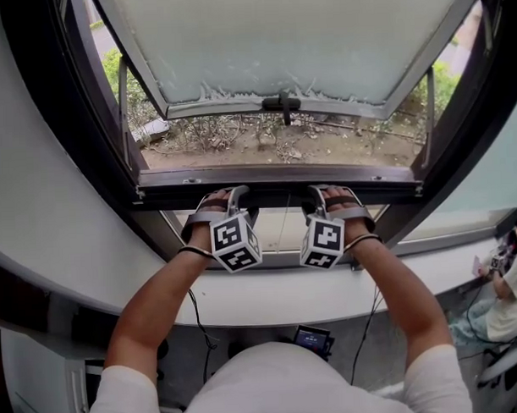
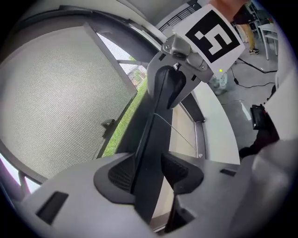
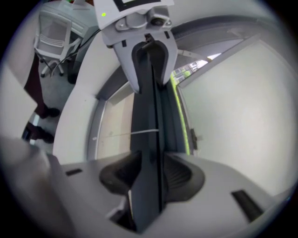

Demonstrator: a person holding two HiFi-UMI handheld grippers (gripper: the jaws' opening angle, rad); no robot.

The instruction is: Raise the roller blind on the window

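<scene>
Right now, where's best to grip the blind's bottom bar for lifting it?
Clamp the thin, level bottom bar across its flat faces from the room side, one gripper each side of its middle, as the left gripper and right gripper do.

Outside, bare ground (image 1: 282, 145) strewn with dry twigs is seen, edged by green shrubs (image 1: 118, 75) at the left. A white curved ledge (image 1: 279, 298) is spread across the head view, and beneath it, on the grey floor, a small device with a lit screen (image 1: 312, 337) is set, with dark cables (image 1: 197, 318) hung down near it. A seated person (image 1: 511, 294) is glimpsed at the far right edge, and a white chair (image 3: 53, 35) is shown in the right gripper view.
</scene>
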